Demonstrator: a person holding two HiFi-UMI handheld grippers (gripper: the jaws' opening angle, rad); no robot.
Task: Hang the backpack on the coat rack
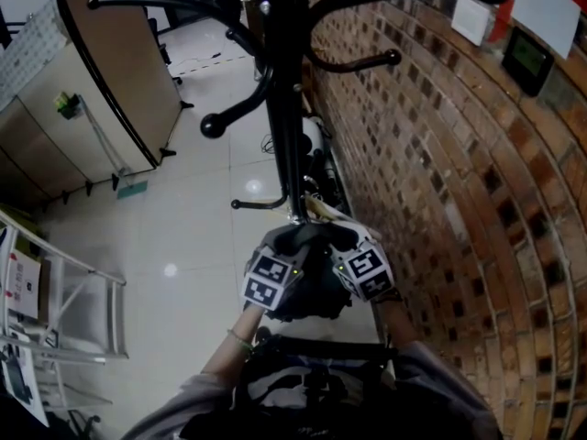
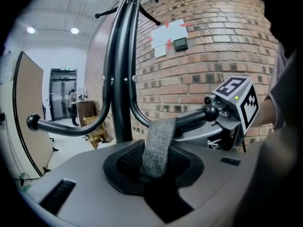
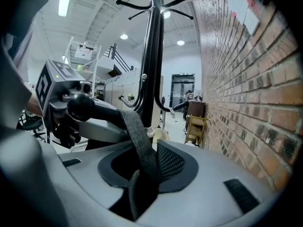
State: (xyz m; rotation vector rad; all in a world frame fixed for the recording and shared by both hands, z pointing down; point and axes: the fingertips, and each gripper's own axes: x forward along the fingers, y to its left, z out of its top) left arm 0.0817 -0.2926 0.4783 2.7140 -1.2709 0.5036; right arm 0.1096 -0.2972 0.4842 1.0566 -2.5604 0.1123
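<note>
The black coat rack (image 1: 286, 108) stands next to the brick wall. The grey backpack (image 2: 94, 188) fills the bottom of both gripper views. Its grey top strap (image 2: 158, 145) is looped over a low hook (image 2: 191, 119) with a ball end (image 3: 80, 107); the strap (image 3: 139, 143) runs up from the bag's dark collar. In the head view my left gripper (image 1: 280, 259) and right gripper (image 1: 353, 257) sit side by side against the top of the backpack (image 1: 312, 296) at the pole's foot. The bag hides the jaws of both, so I cannot see whether they grip.
The brick wall (image 1: 440, 154) runs close along the right. A brown partition panel (image 1: 119, 71) and a metal frame (image 1: 83, 310) stand to the left on the white floor. More hooks (image 1: 213, 125) stick out above. A yellow wooden rack (image 3: 196, 126) stands by the wall.
</note>
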